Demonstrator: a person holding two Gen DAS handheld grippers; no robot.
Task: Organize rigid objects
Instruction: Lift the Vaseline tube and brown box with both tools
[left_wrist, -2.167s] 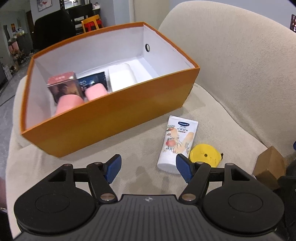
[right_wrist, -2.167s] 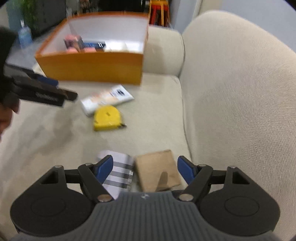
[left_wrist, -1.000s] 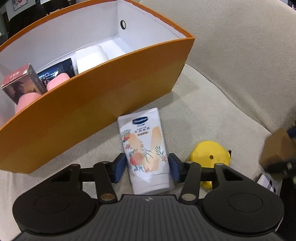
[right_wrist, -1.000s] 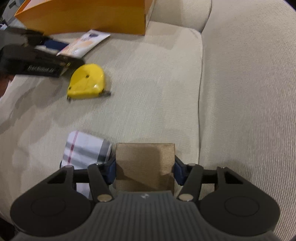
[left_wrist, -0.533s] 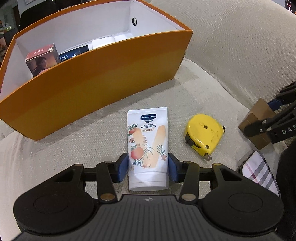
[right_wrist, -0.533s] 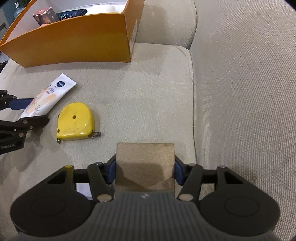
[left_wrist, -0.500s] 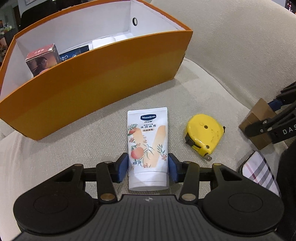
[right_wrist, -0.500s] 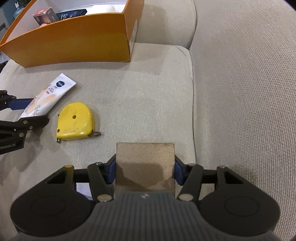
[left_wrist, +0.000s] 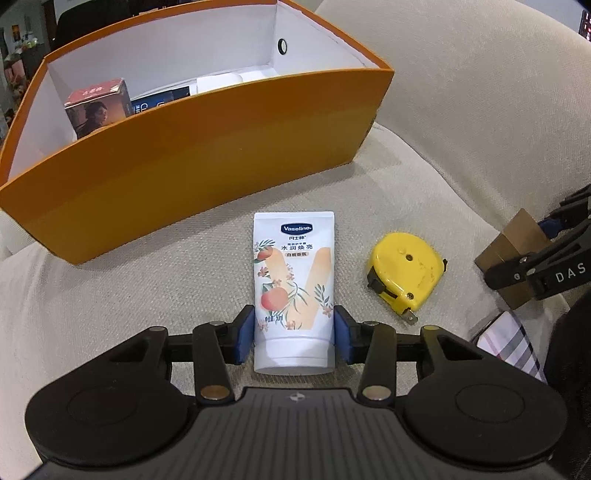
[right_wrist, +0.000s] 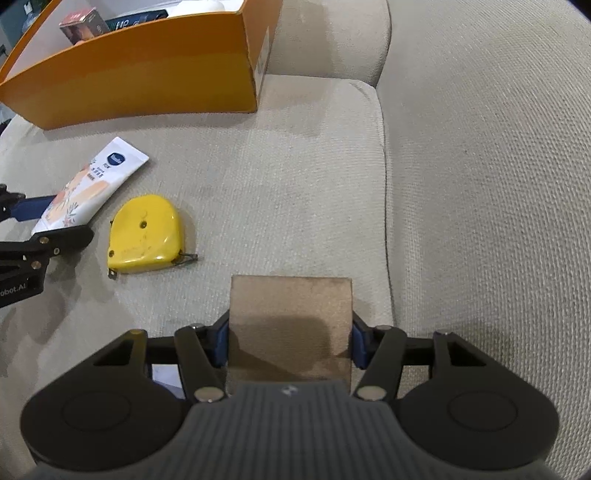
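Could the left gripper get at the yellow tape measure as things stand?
Probably not yet: the left gripper is shut on the Vaseline tube. The tape measure lies uncovered beside it.

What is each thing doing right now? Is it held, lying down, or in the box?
Lotion tube: held by the left tool.
Brown block: held by the right tool.
Yellow tape measure: lying loose on the sofa.
Orange box: open, some things inside.
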